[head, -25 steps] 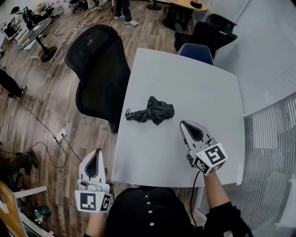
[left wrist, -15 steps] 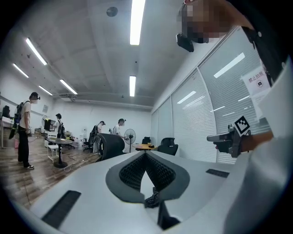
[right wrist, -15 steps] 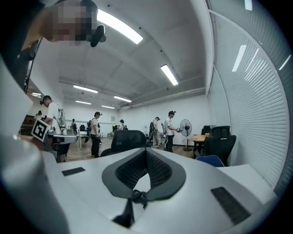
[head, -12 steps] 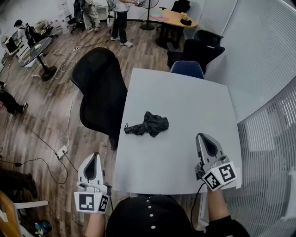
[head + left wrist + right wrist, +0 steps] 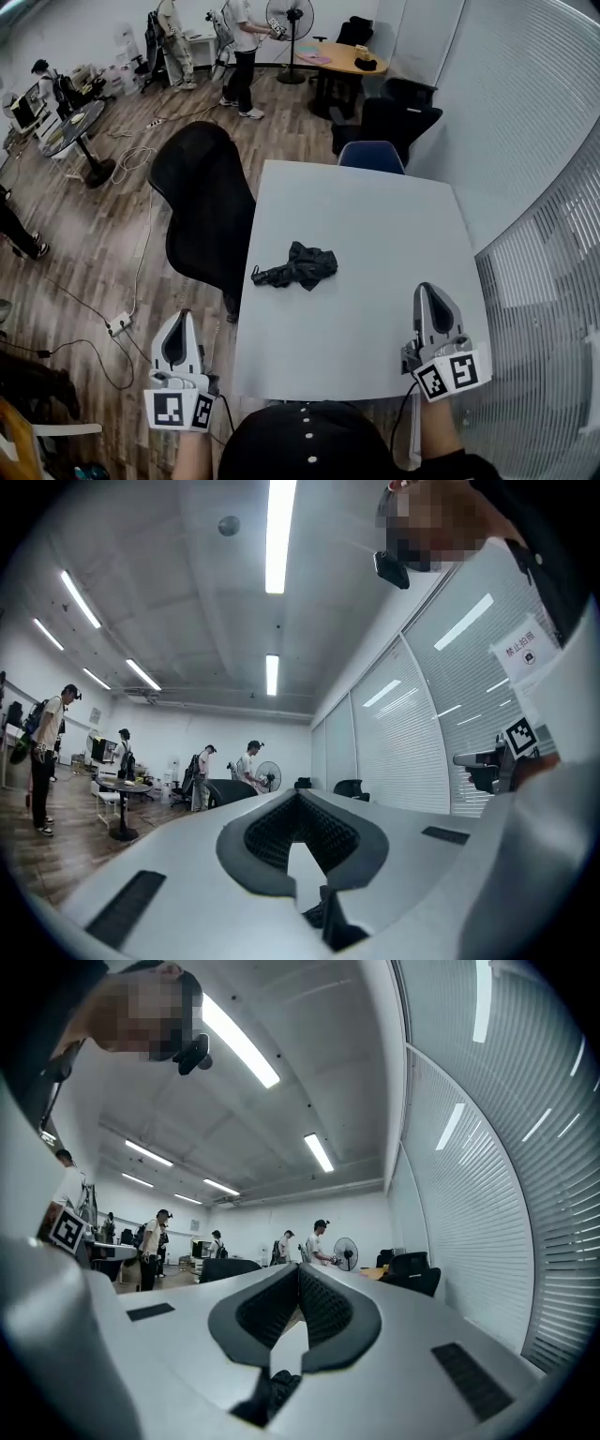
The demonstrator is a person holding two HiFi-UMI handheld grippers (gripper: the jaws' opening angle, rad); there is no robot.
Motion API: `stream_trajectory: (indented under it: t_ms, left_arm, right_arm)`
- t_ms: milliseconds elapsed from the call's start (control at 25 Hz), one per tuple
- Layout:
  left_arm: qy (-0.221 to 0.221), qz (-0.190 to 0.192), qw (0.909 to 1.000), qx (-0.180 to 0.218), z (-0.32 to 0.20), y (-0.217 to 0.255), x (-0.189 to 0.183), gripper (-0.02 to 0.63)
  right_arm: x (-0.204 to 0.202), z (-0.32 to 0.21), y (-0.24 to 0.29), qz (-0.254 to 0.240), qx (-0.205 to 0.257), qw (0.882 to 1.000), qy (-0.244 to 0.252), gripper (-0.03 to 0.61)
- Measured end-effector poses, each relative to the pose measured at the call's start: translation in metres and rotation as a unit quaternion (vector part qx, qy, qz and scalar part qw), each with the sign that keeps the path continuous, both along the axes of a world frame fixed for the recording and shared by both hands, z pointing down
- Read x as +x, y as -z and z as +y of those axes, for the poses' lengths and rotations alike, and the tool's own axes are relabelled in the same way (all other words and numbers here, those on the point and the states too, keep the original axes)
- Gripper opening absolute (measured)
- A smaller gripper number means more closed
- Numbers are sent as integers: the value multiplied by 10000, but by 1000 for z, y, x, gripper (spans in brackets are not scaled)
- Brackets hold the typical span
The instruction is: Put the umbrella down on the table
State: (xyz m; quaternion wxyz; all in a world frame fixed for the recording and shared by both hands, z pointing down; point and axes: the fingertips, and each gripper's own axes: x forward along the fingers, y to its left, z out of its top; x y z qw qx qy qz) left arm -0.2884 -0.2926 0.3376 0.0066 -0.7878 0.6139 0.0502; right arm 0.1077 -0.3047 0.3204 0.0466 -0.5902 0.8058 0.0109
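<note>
One folded black umbrella [image 5: 298, 265] lies flat on the white table [image 5: 375, 206], at mid-depth and close to the table's left edge. Its long axis runs left to right with a slight slant. The slim handle end points left and a little nearer, almost reaching the edge, and the bunched, crumpled canopy sits at the right and a little farther end. Neither gripper touches it, and both are well apart from it on the near side.

The left gripper [image 5: 177, 319] is held off the table beyond its near left corner, above the wooden floor [image 5: 84, 244], pointing level and away from the person. Its jaws are pressed together with nothing between them. The right gripper [image 5: 430, 291] hangs over the table's near right corner, also level and aimed toward the far side. Its jaws are likewise closed tip to tip on nothing. A black mesh chair [image 5: 202, 197] stands just left of the table.
</note>
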Motion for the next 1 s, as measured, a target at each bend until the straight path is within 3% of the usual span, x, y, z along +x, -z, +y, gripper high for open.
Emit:
stream_trajectory:
  t_ms: [240, 480, 680, 1000]
  left_arm:
    - [72, 17, 10000, 32, 5, 3, -6, 11]
    - [200, 42, 9996, -201, 6, -20, -13, 11]
    - [134, 46, 9996, -236, 5, -24, -7, 11]
    - [109, -5, 9996, -259, 5, -25, -4, 11]
  right_arm:
    - [15, 13, -6, 72, 66, 9993, -352, 28]
    - [27, 22, -39, 122, -105, 9976, -677, 28]
    - [30, 18, -53, 137, -280, 9966, -766, 28]
    - [21, 14, -44, 206, -156, 9978, -617, 28]
